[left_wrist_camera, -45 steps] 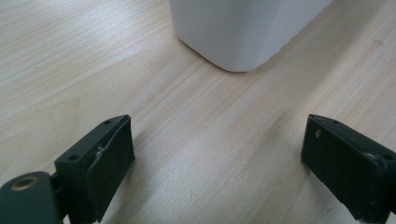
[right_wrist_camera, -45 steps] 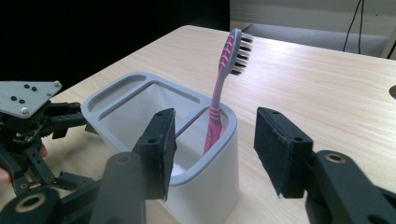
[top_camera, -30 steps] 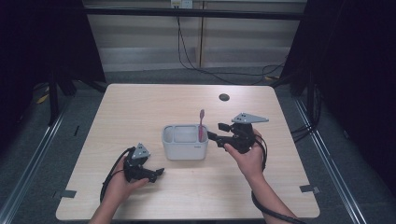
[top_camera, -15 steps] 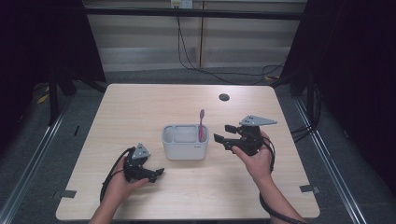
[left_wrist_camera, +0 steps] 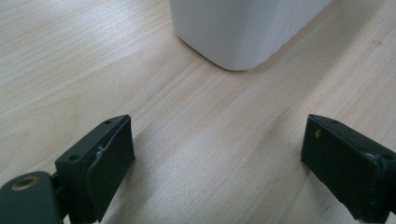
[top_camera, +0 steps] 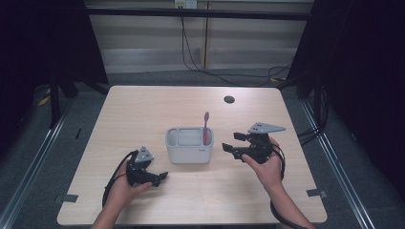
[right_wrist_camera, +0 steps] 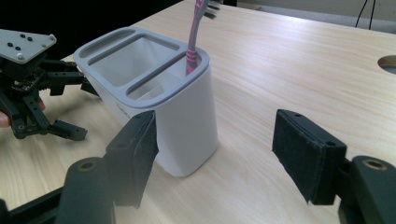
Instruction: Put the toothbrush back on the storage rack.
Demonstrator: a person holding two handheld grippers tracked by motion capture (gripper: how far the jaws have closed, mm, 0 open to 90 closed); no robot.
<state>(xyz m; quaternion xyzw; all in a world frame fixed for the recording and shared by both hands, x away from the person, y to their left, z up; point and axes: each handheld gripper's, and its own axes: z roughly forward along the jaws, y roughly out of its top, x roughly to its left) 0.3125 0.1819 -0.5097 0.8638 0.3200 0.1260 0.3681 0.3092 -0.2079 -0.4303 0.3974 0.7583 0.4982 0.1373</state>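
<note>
Toothbrush: a pink toothbrush (top_camera: 206, 128) stood upright in the holder, handle down, its head above the rim; in the right gripper view (right_wrist_camera: 194, 37) it leaned against the far corner of its slot.
Holder: a white toothbrush holder (top_camera: 189, 151) with a grey rim stood near the middle of the table, between the two tongs; its top was split into one long compartment, two smaller ones, and the narrow end slot that held the brush.
Other compartments: nothing could be seen inside them in the right gripper view.
Writing: a small dark mark sat on the holder's front wall in the high view, too small to read.
Right tongs: the right tongs (top_camera: 228, 142) hovered just to the right of the holder, pointing at it, with the grey three-cornered plate on top; the jaws had just been opening and stood apart, released, nothing pressed between them. In the right gripper view (right_wrist_camera: 215, 154) the holder's near corner (right_wrist_camera: 187, 121) lay between the pads without touching either.
Left tongs: the left tongs (top_camera: 161, 177) rested low on the table in front of and to the left of the holder; in the left gripper view (left_wrist_camera: 217, 161) the jaws stood wide apart over bare wood, the holder's white corner (left_wrist_camera: 238, 32) ahead of them.
Table: a light wooden table (top_camera: 143, 109) with a round dark hole (top_camera: 229, 99) near its far edge.
</note>
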